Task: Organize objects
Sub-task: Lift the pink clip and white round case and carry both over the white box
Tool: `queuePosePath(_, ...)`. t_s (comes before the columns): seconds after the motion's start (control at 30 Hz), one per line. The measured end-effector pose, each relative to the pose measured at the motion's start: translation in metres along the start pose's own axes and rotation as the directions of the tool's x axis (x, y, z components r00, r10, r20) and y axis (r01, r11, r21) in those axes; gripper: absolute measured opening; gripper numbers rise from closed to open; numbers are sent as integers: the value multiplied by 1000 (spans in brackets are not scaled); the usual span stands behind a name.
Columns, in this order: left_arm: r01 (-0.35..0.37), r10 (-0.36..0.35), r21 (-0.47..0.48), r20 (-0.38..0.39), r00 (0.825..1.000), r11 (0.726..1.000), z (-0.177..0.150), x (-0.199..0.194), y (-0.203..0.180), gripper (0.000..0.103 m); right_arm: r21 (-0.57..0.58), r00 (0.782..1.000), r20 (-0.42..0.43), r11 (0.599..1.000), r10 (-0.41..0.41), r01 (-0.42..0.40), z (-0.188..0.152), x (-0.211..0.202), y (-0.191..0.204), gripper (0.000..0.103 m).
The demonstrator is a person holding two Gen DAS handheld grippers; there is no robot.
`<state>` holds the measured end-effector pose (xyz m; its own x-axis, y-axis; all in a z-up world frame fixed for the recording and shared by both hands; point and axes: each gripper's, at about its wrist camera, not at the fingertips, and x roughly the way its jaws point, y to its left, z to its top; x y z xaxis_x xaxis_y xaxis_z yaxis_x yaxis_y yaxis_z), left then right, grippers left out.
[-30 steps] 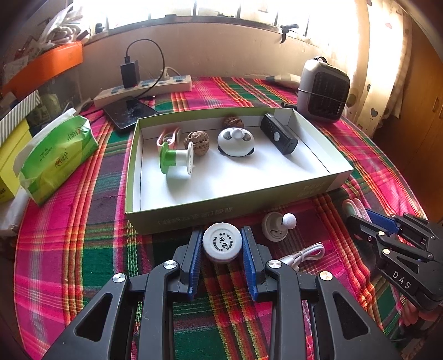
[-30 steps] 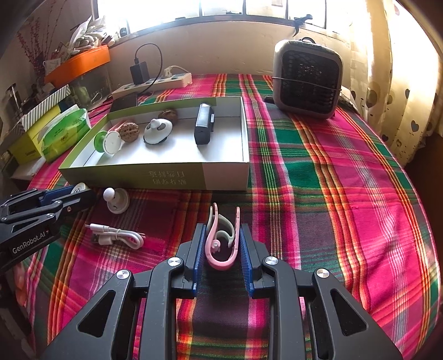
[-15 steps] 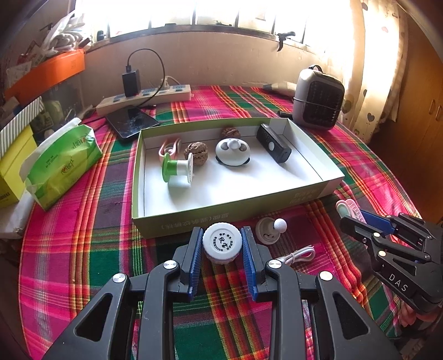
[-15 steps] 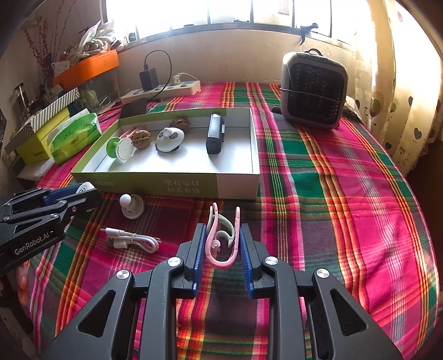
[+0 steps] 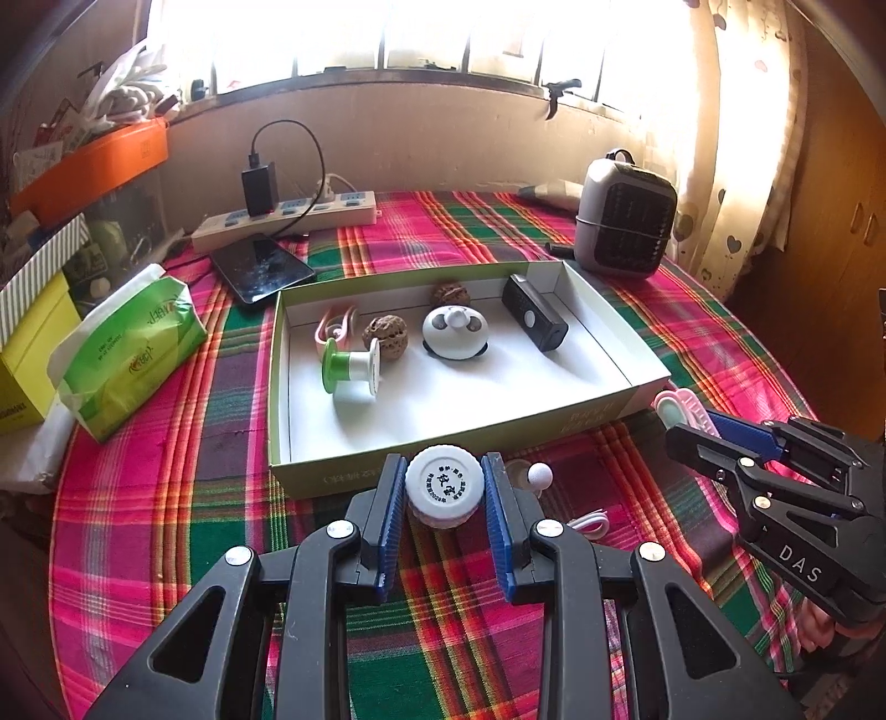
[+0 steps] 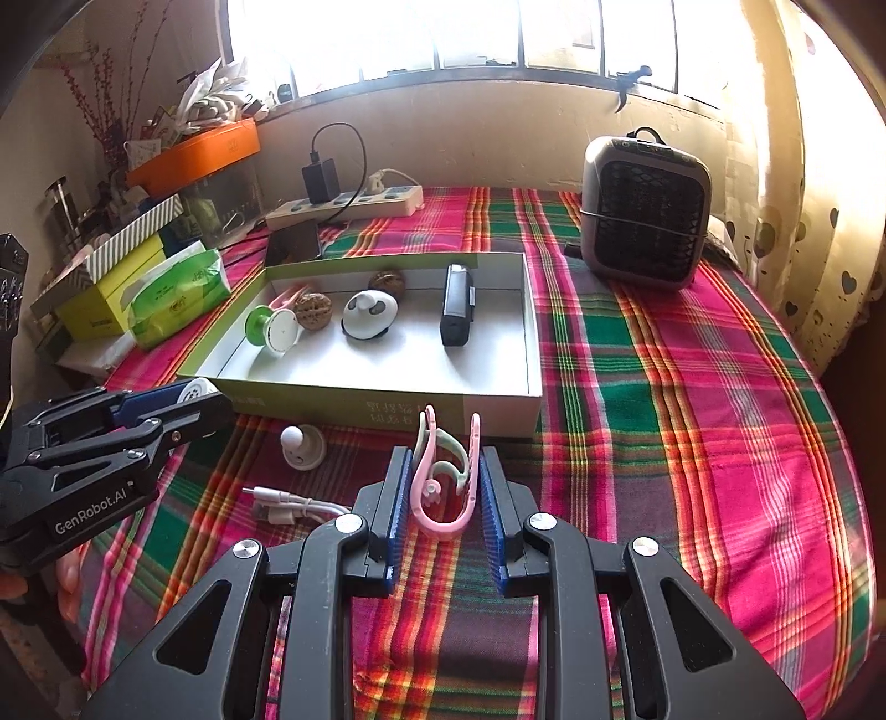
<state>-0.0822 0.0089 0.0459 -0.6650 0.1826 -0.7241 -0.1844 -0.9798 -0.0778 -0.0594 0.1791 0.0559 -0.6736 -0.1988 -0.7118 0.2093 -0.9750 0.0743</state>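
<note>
A barred, overexposed window (image 5: 421,39) is set above a beige plaster wall (image 5: 443,138); a heart-patterned cream curtain (image 6: 819,183) is hung beside what may be a brown wooden cabinet (image 5: 830,221).

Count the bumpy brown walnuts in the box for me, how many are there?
2. One walnut lies beside the green spool at the box's left end. The other walnut sits by the back wall, behind the white round gadget, partly hidden. More could hide behind things.
</note>
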Motion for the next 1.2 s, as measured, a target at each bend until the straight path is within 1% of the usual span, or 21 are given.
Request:
queuePosePath(0.37, 9, -9, 9, 17, 1000, 1000, 11, 0, -4, 26, -19, 1000, 18, 1000, 22, -22, 17, 1, 4, 25)
queuePosePath(0.57, 10, -10, 7, 17, 1000, 1000, 17, 5, -4, 26, -16, 999, 20, 999, 40, -40, 26, 5, 4, 25)
queuePosePath(0.83, 10, -10, 0, 13, 1000, 1000, 25, 15, -1, 26, -15, 999, 16, 999, 45, -45, 38, 14, 0, 25)
queuePosePath(1.0, 6, -6, -1, 12, 1000, 1000, 31, 20, 0, 26, -18, 999, 5, 999, 51, -51, 46, 23, -1, 25)
queuePosePath(1.1, 5, -5, -2, 10, 1000, 1000, 34, 24, 1, 26, -20, 997, -15, 997, 69, -70, 51, 31, -1, 25)
queuePosePath(1.2, 6, -6, -4, 3, 1000, 1000, 36, 29, 1, 26, -35, 998, -22, 997, 67, -67, 57, 40, 1, 25)
